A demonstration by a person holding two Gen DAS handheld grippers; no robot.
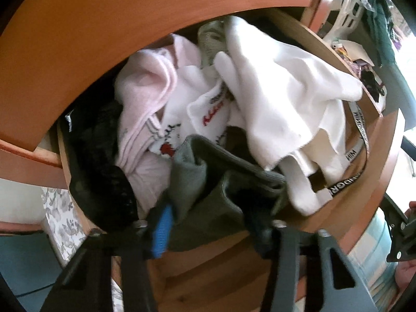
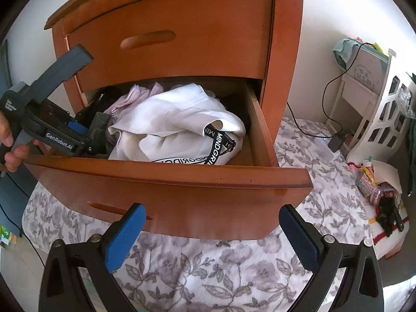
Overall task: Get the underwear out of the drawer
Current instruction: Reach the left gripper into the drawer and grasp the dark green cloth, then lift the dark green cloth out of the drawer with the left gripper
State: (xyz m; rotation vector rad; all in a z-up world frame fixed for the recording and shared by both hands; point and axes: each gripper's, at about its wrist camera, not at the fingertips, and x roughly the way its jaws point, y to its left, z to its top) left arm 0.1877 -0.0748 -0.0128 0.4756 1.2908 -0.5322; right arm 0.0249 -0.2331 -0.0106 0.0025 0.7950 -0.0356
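Floral bedding is spread under a wooden drawer [image 2: 166,182] pulled open. Left gripper [image 1: 208,223] jaws are clamped on a grey-green garment [image 1: 208,182] at the drawer's front-left corner; right gripper [image 2: 210,236] jaws are left wide open, empty. Grab looks done, so a lift clear of the white pile [image 2: 182,119] is probably called for next.

Grey-green underwear [image 1: 208,182] sits crumpled at the front-left of the open wooden drawer [image 2: 166,182], stuffed with white clothes.

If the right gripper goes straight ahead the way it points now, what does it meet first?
Probably the drawer front: the open right gripper points at that wooden panel with nothing visible between, though depth is hard to judge.
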